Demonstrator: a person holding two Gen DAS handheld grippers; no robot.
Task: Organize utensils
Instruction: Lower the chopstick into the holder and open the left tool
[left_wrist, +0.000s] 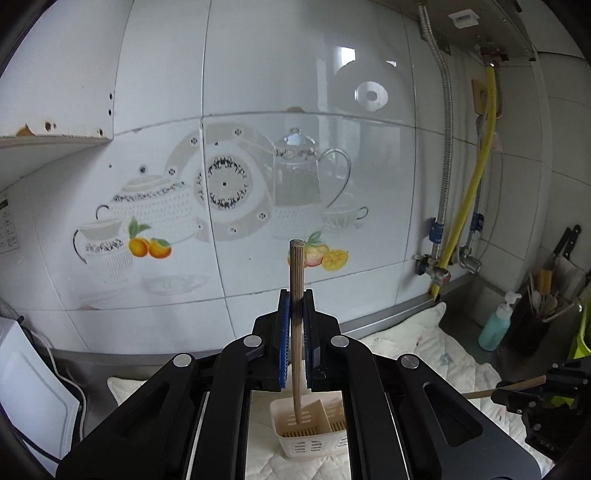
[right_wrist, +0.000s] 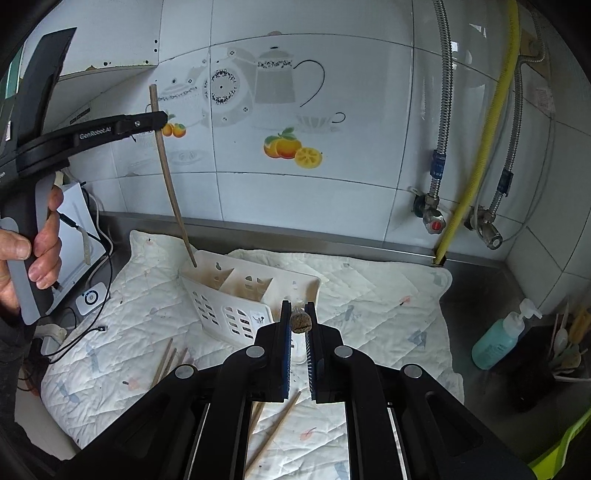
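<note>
My left gripper (left_wrist: 295, 295) is shut on a wooden chopstick (left_wrist: 295, 269) held nearly upright. Its lower tip sits at the mouth of the left compartment of a white slotted utensil holder (left_wrist: 310, 443). In the right wrist view the same left gripper (right_wrist: 160, 120) and its chopstick (right_wrist: 171, 188) hang over the holder (right_wrist: 236, 314), which lies tilted on a quilted cloth (right_wrist: 369, 295). My right gripper (right_wrist: 299, 306) is shut on another chopstick (right_wrist: 300, 322), seen end-on just right of the holder. Loose chopsticks (right_wrist: 166, 360) lie on the cloth in front.
A person's hand (right_wrist: 40, 251) grips the left tool's handle. A white appliance with cables (right_wrist: 77, 221) stands at the left. Pipes, valves and a yellow hose (right_wrist: 476, 166) run down the tiled wall. A teal soap bottle (right_wrist: 498, 339) and a black utensil pot (right_wrist: 535, 369) stand right.
</note>
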